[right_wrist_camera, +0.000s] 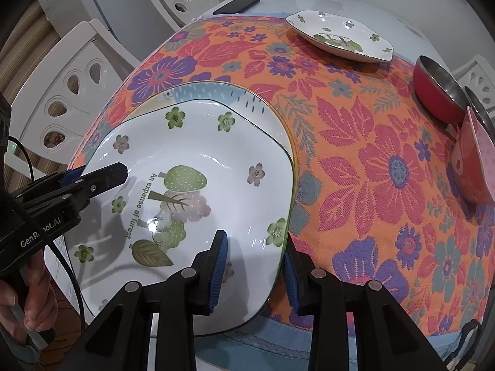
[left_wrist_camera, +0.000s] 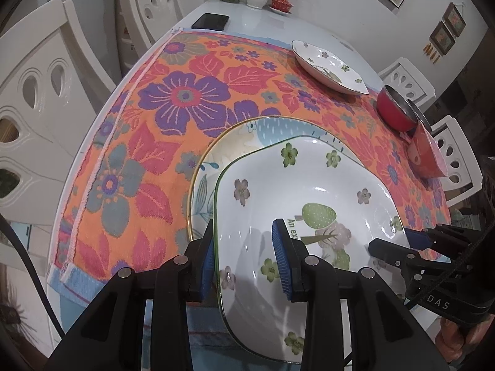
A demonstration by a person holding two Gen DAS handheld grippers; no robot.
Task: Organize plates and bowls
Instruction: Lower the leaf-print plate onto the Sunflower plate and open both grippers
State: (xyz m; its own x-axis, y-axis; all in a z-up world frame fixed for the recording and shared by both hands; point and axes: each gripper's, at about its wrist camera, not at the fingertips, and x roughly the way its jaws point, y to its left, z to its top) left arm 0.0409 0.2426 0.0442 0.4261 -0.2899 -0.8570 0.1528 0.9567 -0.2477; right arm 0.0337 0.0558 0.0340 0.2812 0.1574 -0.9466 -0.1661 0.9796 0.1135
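The left gripper [left_wrist_camera: 244, 256] straddles the left rim of the white forest plate [left_wrist_camera: 309, 204], one blue pad outside the edge and one over the inside; a clear gap shows between the inner pad and the rim, so the fingers stand apart, not pressed tight. That squarish plate, printed with trees and small flowers, lies on top of a larger gold-rimmed plate [left_wrist_camera: 235, 142], and the pair sits at the near edge of the table on the bright floral cloth [left_wrist_camera: 173, 99]. On the plate's other side the right gripper [right_wrist_camera: 255, 262] does the same at the right rim, one finger over the inside, one outside, also spread with space showing.

Further back on the cloth rests a second forest plate [left_wrist_camera: 328, 65], well apart from the stack. To the right stands a red bowl [right_wrist_camera: 439, 89] with a steel inside, and just beside it a pink bowl [right_wrist_camera: 476, 167] tilted on its side. Beyond the cloth, on the bare white table [left_wrist_camera: 272, 24], lies a dark phone [left_wrist_camera: 211, 21].
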